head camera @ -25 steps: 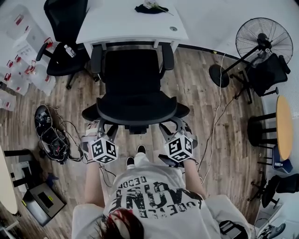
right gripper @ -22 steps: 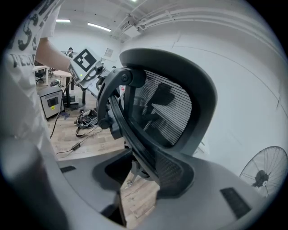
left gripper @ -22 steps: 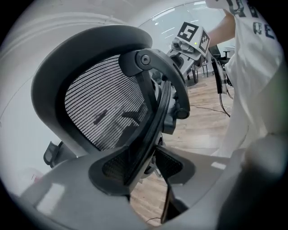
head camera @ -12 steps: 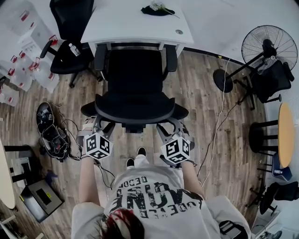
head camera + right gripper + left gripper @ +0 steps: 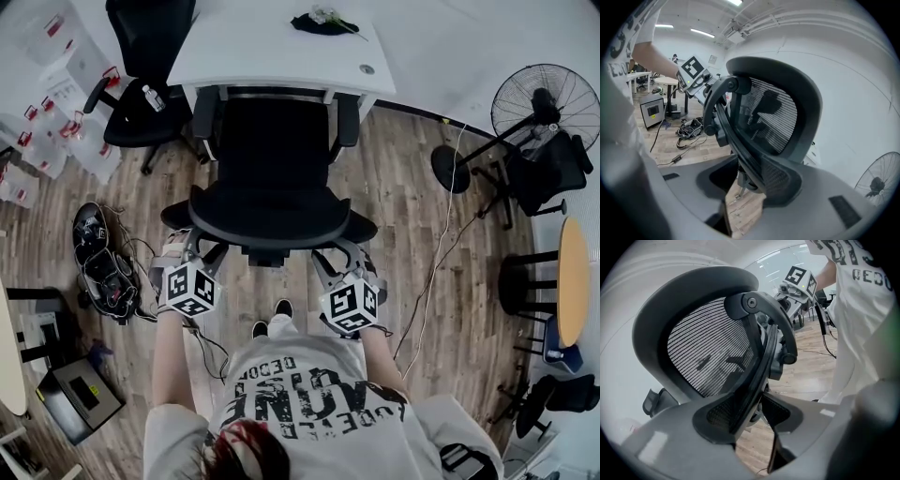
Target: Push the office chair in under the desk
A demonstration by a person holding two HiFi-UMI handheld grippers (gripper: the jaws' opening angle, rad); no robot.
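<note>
Overhead: desk at top, chair facing it, seat front at the desk edge, backrest toward the person. Left gripper and right gripper each hold a rear corner of the backrest, jaws closed narrowly onto its rim.

T-shirt, 6 o'clock in head view: dark block print, two lines, upside down to the camera. Left gripper view shows the smaller line upright; it starts "QEDO", and the rest is cut by the frame edge. The larger line shows only in fragments and is not legible.

Left marker cube at 8 o'clock and right marker cube at 5 o'clock: black-and-white square code patterns, no letters or digits.

White boxes, 10 o'clock: red labels, print too small to read.
</note>
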